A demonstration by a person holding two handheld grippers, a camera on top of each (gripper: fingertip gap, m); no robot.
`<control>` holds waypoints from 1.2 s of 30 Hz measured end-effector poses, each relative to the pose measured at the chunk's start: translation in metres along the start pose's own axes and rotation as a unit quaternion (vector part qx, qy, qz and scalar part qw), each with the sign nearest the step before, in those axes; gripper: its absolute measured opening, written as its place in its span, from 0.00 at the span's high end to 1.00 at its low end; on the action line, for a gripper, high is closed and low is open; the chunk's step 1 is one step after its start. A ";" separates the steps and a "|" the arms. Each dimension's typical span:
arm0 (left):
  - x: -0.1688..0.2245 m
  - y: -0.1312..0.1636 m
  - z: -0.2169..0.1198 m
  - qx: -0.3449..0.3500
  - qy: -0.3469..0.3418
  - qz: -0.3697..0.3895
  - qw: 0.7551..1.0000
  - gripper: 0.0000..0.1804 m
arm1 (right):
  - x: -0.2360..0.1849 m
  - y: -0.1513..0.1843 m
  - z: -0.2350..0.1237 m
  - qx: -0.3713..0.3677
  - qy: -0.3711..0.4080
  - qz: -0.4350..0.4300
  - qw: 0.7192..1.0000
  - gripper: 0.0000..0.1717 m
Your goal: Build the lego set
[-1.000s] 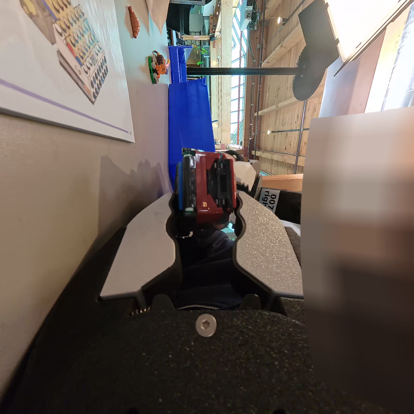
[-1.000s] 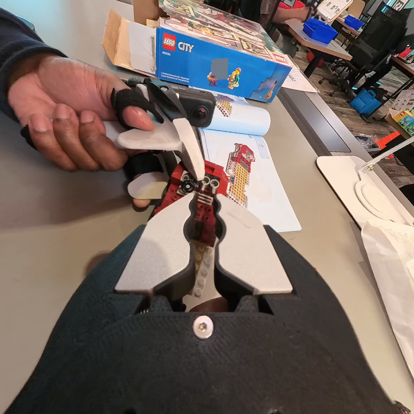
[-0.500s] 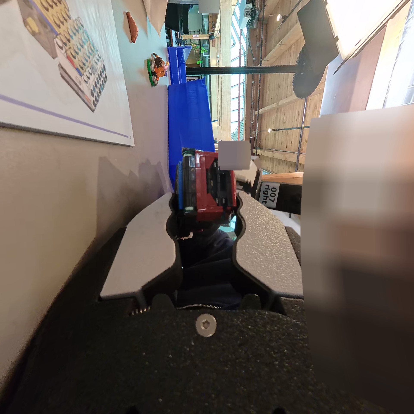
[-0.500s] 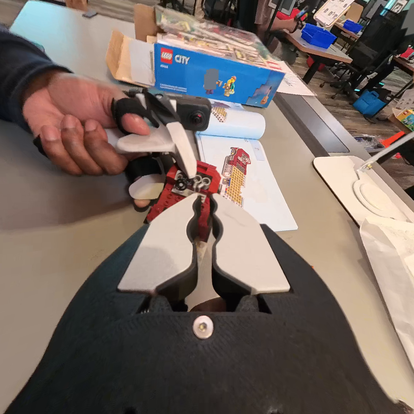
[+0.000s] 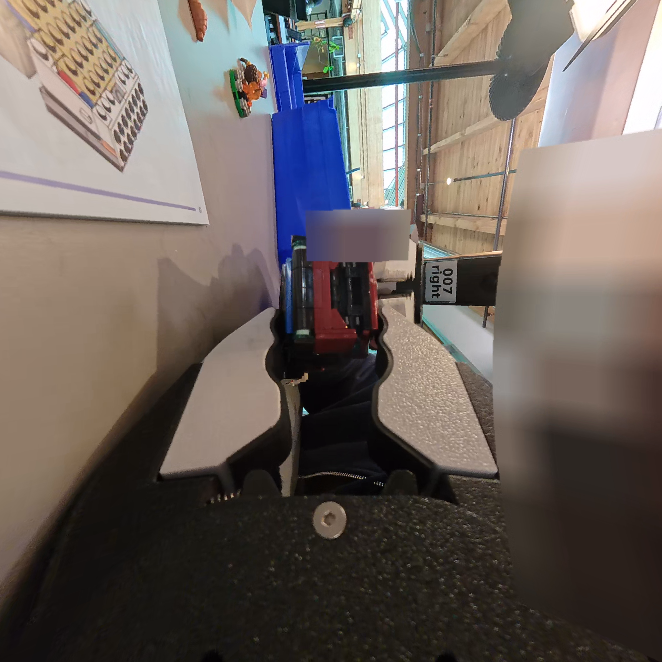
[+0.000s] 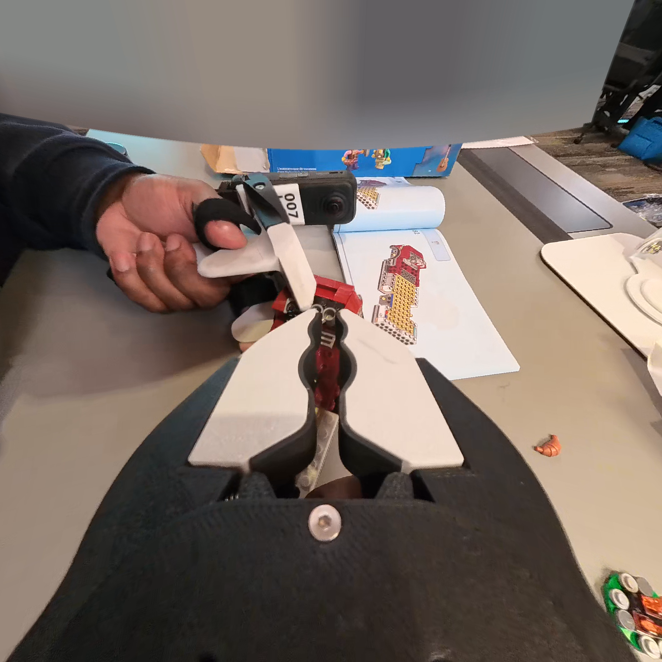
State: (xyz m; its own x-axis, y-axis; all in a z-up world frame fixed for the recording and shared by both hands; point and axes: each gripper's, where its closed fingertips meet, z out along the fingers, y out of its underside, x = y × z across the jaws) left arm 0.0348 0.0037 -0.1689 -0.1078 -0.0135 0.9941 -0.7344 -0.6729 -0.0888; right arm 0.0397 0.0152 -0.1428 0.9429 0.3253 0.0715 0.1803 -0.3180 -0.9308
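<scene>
Sideways to the table, the left gripper has its pale grey fingers spread wide and clamped on a dark red toy-brick vehicle model, one pad against each flank of it; in the right wrist view the same gripper is worked by a bare hand in a dark sleeve. Meanwhile the right gripper has its light fingers drawn nearly together, nipped on a small grey tubular brick piece at the near end of that red model, which is held just above the tabletop. Beneath lies a matte grey table with an open pale-blue instruction booklet just beside the model, a blue cardboard toy box behind it, a small orange croissant-shaped piece and a green-based brick cluster to the right. Beyond stands a blue plastic bin and a timber-lined ceiling.
</scene>
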 end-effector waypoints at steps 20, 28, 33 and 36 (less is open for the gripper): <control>0.003 0.004 0.002 -0.011 -0.005 0.019 1.000 0.73 | -0.003 0.001 -0.005 -0.016 -0.046 0.061 0.997 0.95; 0.004 0.004 0.002 -0.004 -0.007 0.020 1.000 0.73 | -0.004 0.001 -0.004 -0.034 -0.056 0.104 0.992 0.95; 0.005 0.006 0.003 -0.009 -0.005 0.019 1.000 0.73 | -0.004 0.001 -0.004 -0.044 -0.072 0.131 0.988 0.95; 0.006 0.007 0.004 -0.012 -0.006 0.025 1.000 0.73 | -0.005 0.000 -0.005 -0.052 -0.082 0.139 0.986 0.95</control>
State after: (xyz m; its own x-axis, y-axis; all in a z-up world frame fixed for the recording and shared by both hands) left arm 0.0313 -0.0038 -0.1629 -0.1375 -0.0558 0.9889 -0.7447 -0.6525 -0.1404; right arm 0.0362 0.0094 -0.1414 0.9038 0.3495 -0.2470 -0.0422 -0.5015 -0.8641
